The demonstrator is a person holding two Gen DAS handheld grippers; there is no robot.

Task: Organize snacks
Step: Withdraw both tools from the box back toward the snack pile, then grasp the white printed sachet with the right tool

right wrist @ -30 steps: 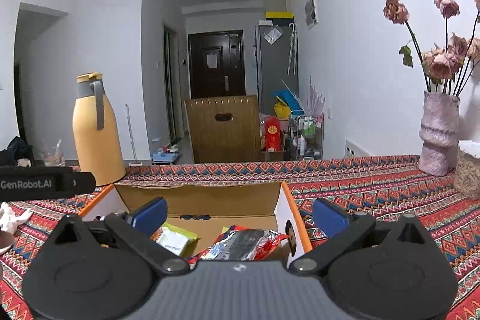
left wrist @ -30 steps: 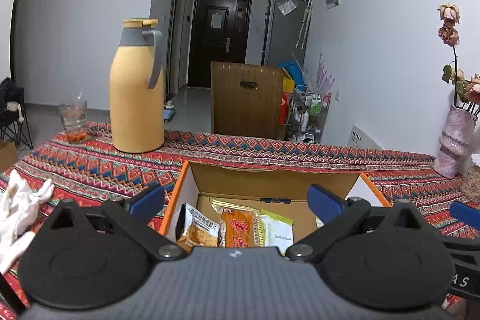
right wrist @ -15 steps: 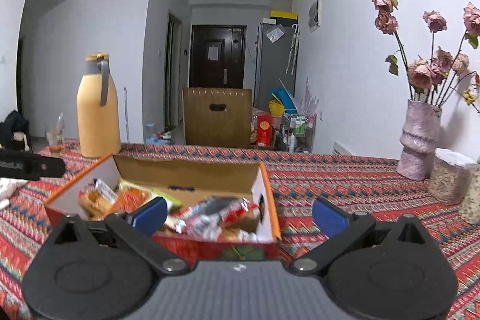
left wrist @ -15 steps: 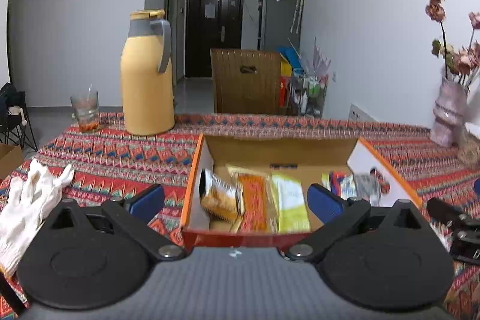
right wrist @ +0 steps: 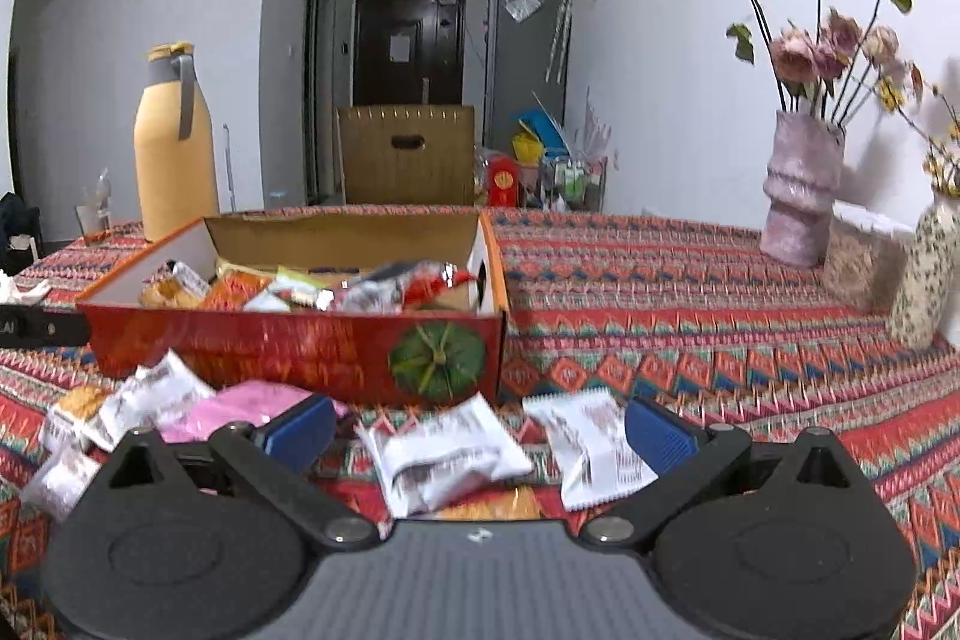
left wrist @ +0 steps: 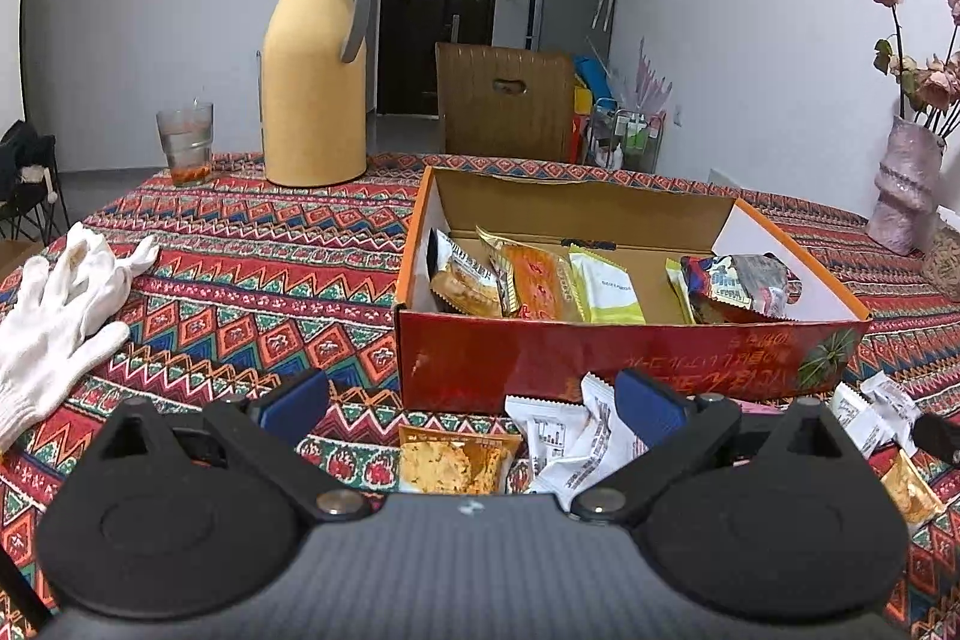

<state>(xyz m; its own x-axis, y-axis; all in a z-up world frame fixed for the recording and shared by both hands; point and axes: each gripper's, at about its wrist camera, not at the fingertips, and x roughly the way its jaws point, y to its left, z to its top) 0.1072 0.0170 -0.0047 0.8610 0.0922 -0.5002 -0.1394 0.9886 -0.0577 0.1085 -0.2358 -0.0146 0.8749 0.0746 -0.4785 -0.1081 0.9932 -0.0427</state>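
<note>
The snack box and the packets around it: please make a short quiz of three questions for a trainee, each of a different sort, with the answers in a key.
1. True or false: the left gripper is shut on a packet.
2. Where do the loose white packets lie? A) inside the box B) on the tablecloth in front of the box C) beside the flower vase
3. Fill in: the yellow thermos stands on the table next to a ____ .

Key
1. False: both the left gripper and the right gripper are open and hold nothing.
2. B: in front of the red wall of the box.
3. Glass.
</note>
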